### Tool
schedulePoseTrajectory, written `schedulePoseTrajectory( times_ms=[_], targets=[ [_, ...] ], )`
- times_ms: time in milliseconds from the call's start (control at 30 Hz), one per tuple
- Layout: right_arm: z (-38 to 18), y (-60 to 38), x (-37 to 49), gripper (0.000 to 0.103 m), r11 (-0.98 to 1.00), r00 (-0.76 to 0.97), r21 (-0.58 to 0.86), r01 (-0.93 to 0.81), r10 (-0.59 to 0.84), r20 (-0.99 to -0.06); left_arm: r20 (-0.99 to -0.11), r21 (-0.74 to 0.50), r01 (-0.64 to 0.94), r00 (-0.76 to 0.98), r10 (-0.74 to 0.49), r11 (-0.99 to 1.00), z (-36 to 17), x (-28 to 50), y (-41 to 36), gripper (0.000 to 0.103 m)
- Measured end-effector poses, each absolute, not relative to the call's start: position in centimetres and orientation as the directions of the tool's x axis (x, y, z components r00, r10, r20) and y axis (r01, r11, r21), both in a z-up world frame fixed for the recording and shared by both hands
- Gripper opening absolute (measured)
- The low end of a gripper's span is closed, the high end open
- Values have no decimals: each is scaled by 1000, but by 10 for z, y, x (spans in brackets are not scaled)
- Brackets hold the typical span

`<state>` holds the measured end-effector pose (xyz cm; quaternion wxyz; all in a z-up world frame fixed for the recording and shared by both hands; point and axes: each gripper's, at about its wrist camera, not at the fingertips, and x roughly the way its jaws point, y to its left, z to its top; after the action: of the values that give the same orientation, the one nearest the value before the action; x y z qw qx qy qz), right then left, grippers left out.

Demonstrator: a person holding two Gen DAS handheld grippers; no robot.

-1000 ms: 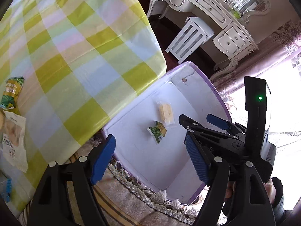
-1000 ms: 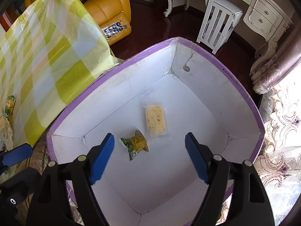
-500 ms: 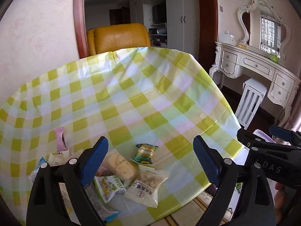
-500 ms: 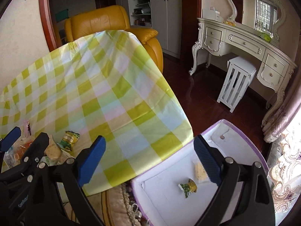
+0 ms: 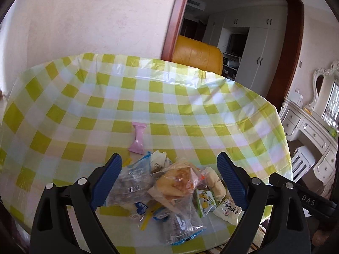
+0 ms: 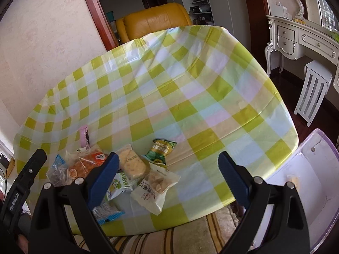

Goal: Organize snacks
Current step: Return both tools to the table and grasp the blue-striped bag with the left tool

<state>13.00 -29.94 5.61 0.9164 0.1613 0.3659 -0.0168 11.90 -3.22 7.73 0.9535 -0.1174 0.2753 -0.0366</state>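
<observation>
Snacks: we see the pile (image 5: pixel 169 192) at the near edge of the checked table (image 5: pixel 148 110), packets overlapping; pink packet (image 5: pixel 138 137) lies apart behind it.
Left view, jaws: left gripper (image 5: pixel 169 182) spread wide, nothing between the pads, pile framed below.
Left view, risk: we judge a pinch here catches two crinkly bags at once, or a film corner slips out.
Right view, jaws: right gripper (image 6: pixel 167 180) wide too, empty, above the white packet (image 6: pixel 155 187) and the green packet (image 6: pixel 161 150).
Right view, box: purple-rimmed box (image 6: pixel 317 182) sits beside the table, lower right.
Right view, risk: left tool shows at left edge; we could clash over the same pile, or nudge near-edge packets off.
</observation>
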Motion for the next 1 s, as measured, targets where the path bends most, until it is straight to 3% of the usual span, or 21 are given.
schedulePoseTrajectory(
  times_ms=[367,1000],
  targets=[
    [40,-240,144,95,948,647,317,7,238,-725,-591,-530,-96,754,-286,843,30,133,42,75],
    [23,-203,191,95,866,487,498,51,414,-769,-639,-622,-141,660,-394,770,-9,161,54,77]
  ],
)
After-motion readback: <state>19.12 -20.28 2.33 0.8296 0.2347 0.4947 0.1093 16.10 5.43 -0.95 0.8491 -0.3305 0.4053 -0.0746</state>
